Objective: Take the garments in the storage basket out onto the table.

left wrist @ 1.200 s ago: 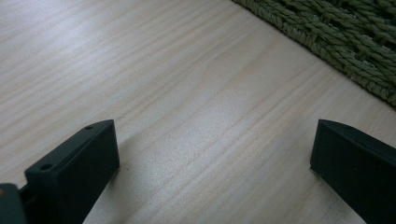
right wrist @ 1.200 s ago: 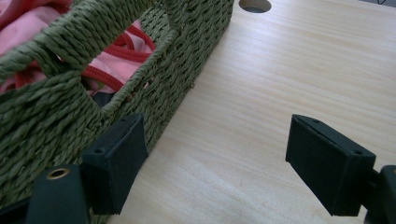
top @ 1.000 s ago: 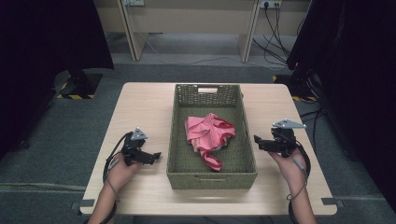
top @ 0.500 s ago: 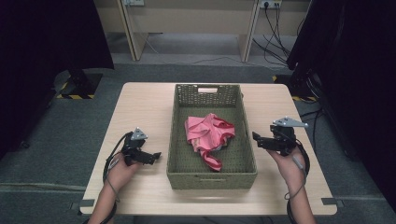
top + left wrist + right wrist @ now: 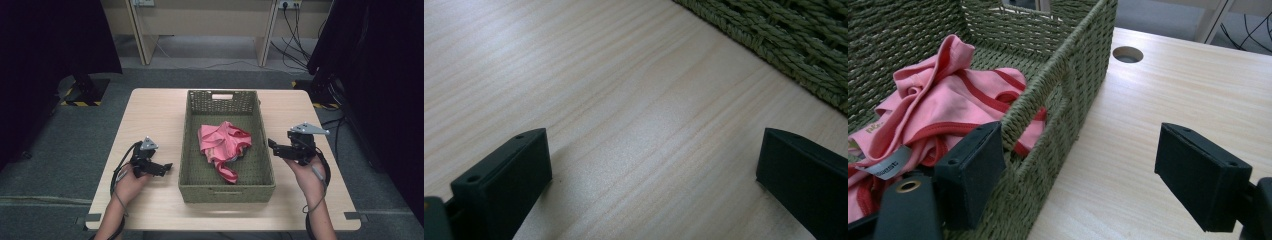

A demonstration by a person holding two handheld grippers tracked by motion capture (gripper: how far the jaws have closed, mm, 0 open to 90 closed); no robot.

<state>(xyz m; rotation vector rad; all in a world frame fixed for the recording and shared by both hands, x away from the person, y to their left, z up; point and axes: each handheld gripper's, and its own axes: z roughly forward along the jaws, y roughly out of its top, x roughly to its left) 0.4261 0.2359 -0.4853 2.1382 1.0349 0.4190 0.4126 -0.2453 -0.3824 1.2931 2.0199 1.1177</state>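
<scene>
**Both grippers released beside basket**

Green woven basket [image 5: 226, 187] sits mid-counter [image 5: 160, 107]. Pink garment with red trim [image 5: 222, 145] lies crumpled inside it, grey label showing. Left hand-held gripper [image 5: 165, 167] low over bare wood just left of the basket, jaws spread, nothing between. Right hand-held gripper [image 5: 273, 146] at the basket's right wall, jaws wide apart, empty; one jaw overlaps the rim.

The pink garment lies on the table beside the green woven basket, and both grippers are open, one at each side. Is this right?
Not quite. The pink garment lies inside the green woven basket, not beside it on the table; the high view shows this. The rest holds: the left gripper and the right gripper are open, one at each side of the basket.
</scene>
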